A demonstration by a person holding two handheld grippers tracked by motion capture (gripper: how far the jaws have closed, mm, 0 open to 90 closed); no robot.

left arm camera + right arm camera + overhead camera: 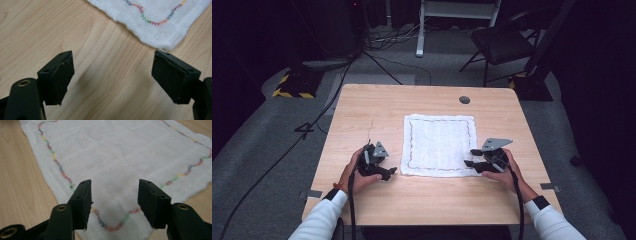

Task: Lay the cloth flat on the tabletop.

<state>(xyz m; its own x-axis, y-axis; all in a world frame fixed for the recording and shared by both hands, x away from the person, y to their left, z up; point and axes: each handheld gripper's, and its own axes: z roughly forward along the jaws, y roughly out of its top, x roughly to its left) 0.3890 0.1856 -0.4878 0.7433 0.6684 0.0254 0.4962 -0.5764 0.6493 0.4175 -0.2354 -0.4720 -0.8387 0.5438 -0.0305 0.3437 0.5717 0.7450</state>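
We hold our right gripper point(113, 203), jaws spread and empty, over the near right corner of the white cloth point(439, 142), while our left gripper point(112, 77), also spread, sits just left of its near left corner.

High view: fixed above person's side, looks forward and down; whole table point(362, 105) in frame, floor and chair point(502, 42) beyond, far off. Left gripper view: rides low, close to wood, looks along own jaws toward near corner of white cloth point(155, 22). Right gripper view: same low, close angle, faces across cloth point(120, 152) from its edge. Shared by all three: cloth point(439, 145) with coloured stitching, tabletop.
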